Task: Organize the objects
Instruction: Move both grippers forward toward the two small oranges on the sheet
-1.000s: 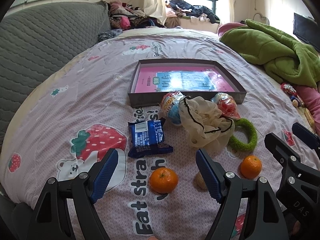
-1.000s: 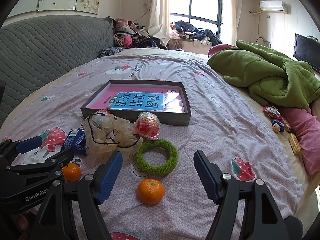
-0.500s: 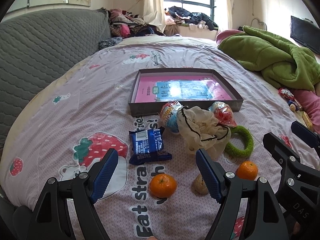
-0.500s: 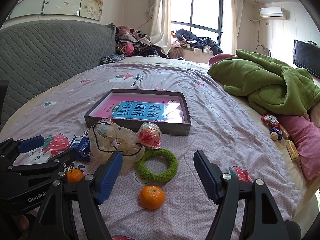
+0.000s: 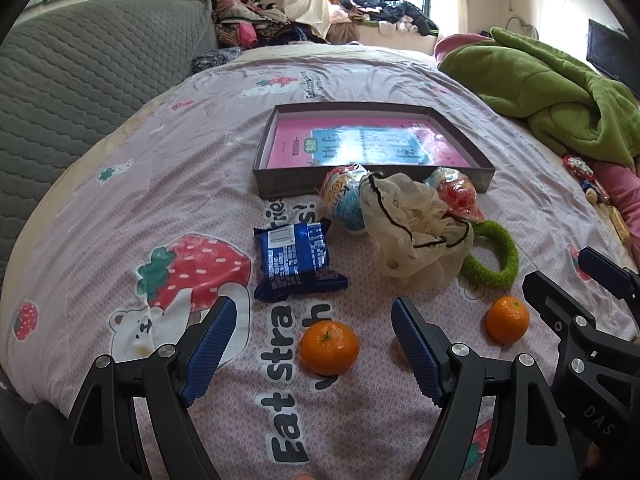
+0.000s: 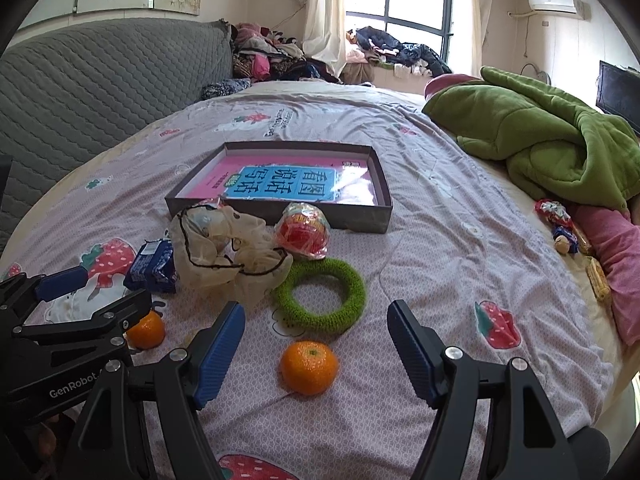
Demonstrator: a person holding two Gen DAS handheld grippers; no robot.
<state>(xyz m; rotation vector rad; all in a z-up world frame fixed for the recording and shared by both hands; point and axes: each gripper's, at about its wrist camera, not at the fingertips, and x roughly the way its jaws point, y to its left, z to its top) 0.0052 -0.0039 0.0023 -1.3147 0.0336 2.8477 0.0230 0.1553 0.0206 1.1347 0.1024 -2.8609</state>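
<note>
Fingers [image 5: 210,344] of left gripper [image 5: 316,338] spread wide, grasping nothing, hovering over near orange [image 5: 329,347]; right gripper [image 6: 316,346] likewise released above other orange [image 6: 308,367]

Both oranges lying loose on soft bedsheet [image 6: 440,240], well short of grey tray [image 6: 280,184]

Risks: round fruit likely rolling off pads if pinched off-centre; cream scrunchie [image 5: 412,224] draping over green ring [image 5: 494,256], likely snagging; two grippers sitting close together, possibly colliding

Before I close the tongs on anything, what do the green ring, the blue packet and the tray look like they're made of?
Green ring: fuzzy yarn or chenille, by its matte, nubbly surface; likely soft.
Blue packet: thin plastic film, glossy and creased, with crimped ends.
Tray: probably cardboard, with flat, matte grey walls and sharp corners; I can't tell for sure.
</note>
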